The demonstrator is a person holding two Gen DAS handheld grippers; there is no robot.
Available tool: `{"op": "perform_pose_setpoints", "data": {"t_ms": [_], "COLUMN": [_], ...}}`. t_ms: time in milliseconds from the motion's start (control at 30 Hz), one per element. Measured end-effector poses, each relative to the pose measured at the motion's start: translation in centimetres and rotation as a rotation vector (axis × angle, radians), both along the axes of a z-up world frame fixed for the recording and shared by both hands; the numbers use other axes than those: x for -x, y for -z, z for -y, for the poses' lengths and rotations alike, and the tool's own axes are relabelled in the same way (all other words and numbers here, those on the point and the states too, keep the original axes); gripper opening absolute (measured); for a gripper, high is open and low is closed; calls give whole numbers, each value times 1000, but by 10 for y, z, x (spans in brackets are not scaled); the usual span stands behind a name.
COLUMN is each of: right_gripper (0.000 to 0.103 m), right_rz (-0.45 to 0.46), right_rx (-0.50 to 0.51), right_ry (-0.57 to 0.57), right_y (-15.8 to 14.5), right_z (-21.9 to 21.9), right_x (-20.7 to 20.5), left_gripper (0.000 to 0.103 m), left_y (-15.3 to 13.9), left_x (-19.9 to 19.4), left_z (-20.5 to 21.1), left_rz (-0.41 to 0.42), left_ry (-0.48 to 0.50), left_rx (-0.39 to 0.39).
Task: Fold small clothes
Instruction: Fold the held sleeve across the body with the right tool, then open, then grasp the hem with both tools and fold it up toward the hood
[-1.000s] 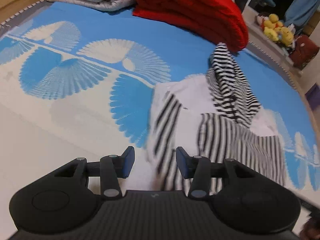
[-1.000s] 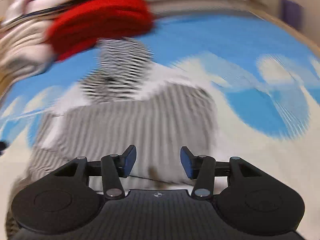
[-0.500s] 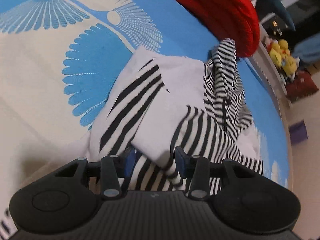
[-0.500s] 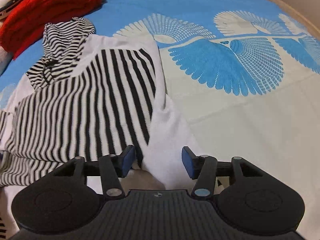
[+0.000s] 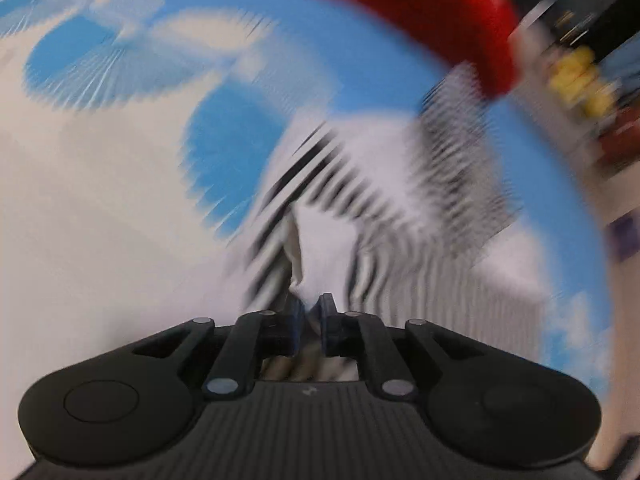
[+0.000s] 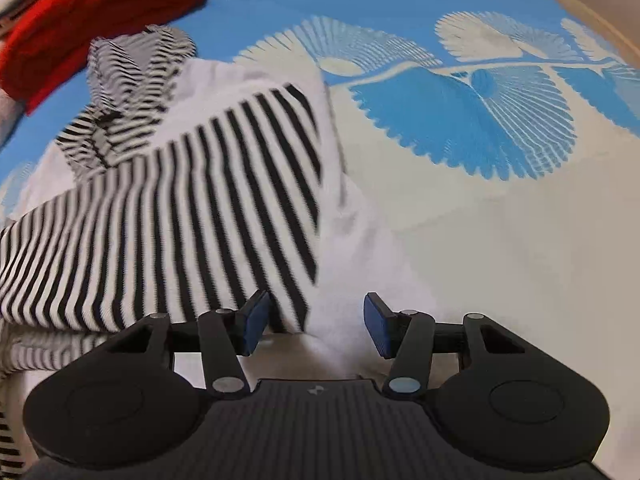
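While the left wrist view is smeared by blur, I can log these items. Item one: my left gripper (image 5: pixel 311 314), jaws drawn narrow, pinching a white fold of the striped garment (image 5: pixel 360 216) between the blue pads (image 5: pixel 297 322). Item two: the same striped garment (image 6: pixel 192 208) in the right wrist view, black-and-white striped with a plain white part, lying rumpled on the bedspread (image 6: pixel 500 248), its finer-striped hood (image 6: pixel 132 80) toward the far end. Item three: my right gripper (image 6: pixel 316 324), jaws wide, holding nothing; the white edge of the garment lies between its fingers (image 6: pixel 378 324), the striped panel just beside the left one. Item four: bedspread, cream with blue fan shapes. Item five: red folded blanket (image 6: pixel 100 12) beyond the hood, close to it; whether they touch I cannot tell. Item six: yellow objects (image 5: pixel 580 76) at far right, too blurred to identify.
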State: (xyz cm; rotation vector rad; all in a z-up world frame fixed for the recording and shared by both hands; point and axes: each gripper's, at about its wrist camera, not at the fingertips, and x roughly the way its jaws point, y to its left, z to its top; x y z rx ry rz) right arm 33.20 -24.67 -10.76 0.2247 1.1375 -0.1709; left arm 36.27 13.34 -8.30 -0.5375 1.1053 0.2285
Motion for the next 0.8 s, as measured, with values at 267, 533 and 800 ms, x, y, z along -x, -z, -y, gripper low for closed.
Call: {"op": "perform_pose_setpoints", "data": {"t_ms": [267,533,800], "right_gripper": [55,56,55], "right_rz": [-8,2,146], "right_rx": [51,37,-21], "right_ry": [-16,-12,10], "right_y": [5,-2,-80], "right_z": [-3,8,39], "right_x": [2,10,41], "left_gripper": [17,47,48], "left_y": [6,30,-81], "left_x": [-6,7,61], "left_z": [33,43,23], "left_rz": [59,24,216], "left_ry": [254,355,380], "left_rx": [-235,-337,-272]}}
